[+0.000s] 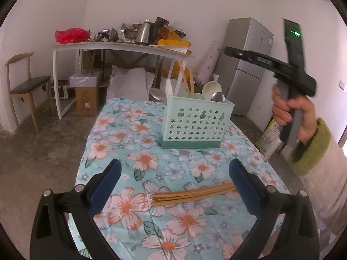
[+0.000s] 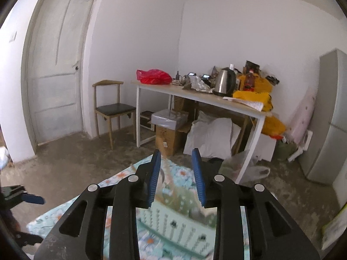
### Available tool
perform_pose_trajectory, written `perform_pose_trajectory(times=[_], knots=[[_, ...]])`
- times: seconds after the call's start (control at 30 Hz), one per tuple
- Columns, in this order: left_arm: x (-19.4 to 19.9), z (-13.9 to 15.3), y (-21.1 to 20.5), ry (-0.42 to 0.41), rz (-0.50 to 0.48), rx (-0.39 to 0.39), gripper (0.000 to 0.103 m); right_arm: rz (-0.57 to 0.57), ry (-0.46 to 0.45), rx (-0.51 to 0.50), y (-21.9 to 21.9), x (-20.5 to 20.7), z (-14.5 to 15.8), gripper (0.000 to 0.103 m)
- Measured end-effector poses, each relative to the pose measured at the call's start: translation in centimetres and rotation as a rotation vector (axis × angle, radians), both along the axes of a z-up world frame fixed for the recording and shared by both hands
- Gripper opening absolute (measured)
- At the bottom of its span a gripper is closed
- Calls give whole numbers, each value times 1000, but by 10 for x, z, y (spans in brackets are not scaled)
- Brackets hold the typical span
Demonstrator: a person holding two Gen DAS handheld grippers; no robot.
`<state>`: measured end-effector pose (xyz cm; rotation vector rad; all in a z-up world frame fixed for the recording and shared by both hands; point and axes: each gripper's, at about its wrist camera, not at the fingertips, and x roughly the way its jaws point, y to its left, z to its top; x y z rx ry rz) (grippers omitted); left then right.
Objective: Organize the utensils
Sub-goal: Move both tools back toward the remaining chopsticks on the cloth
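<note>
Left gripper (image 1: 173, 186) hovers low over the worktop (image 1: 121, 143), jaws spread as wide as they go and gripping nothing. Lying right in the gap is the bundle of wooden chopsticks (image 1: 190, 195), flat on the floral cloth, long axis running crosswise from one pad toward the other, the right-hand ends tucked against or behind the right pad (image 1: 243, 186); I can't tell if they touch. Taking the chopsticks as the landmark: the mint-green utensil caddy (image 1: 195, 123) stands beyond them, well apart, already holding upright chopsticks, a white spoon (image 1: 211, 90) and a metal spoon (image 1: 218, 97), with a steel ladle (image 1: 157, 95) just behind its far-left corner. Up and to the right of the chopsticks, the person's hand (image 1: 290, 114) carries the right gripper (image 2: 176, 175), raised above the caddy; its jaws are part-way apart with nothing pinched, the blurred caddy showing below them. So the left hand is clearly nearer. My read: because the sticks lie along the closing line rather than across it, the wrist likely needs a roll before the jaws can pinch them.
</note>
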<state>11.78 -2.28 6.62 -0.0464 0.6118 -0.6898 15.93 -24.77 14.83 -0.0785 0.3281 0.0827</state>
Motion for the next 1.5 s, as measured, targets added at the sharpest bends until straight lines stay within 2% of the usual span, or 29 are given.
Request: perform_pose_trajectory(times=[0.17, 0.3, 0.43, 0.7, 0.8, 0.9, 1.0, 1.03, 1.13, 1.17, 1.27, 1.4, 1.5], knots=[[-3, -2, -4, 3, -16, 2, 97, -33, 12, 88, -7, -46, -8, 29], [-6, -5, -8, 8, -28, 10, 97, -69, 58, 174, -9, -81, -23, 32], [-9, -11, -10, 18, -39, 19, 97, -108, 155, 303, -15, -99, -49, 38], [-5, -42, -20, 99, -40, 94, 97, -247, 468, 489, -10, -113, -144, 39], [0, -57, -24, 158, -47, 113, 97, -287, 536, 573, -12, -119, -171, 39], [6, -70, -28, 228, -81, 97, 97, -312, 574, 597, -14, -129, -189, 39], [9, -71, -39, 220, -114, 90, 97, -342, 598, 602, -19, -135, -200, 39], [10, -70, -44, 196, -123, 96, 95, -348, 594, 613, -21, -137, -201, 39], [15, -67, -65, 129, -140, 143, 77, -363, 582, 636, -30, -143, -201, 39], [18, -67, -71, 118, -141, 160, 67, -366, 579, 644, -33, -144, -201, 39], [26, -74, -98, 82, -140, 251, 51, -368, 580, 673, -39, -148, -205, 39], [24, -99, -122, 62, -155, 421, 41, -369, 578, 689, -42, -152, -208, 39], [4, -102, -117, 20, -190, 445, 41, -374, 572, 696, -47, -155, -208, 39]])
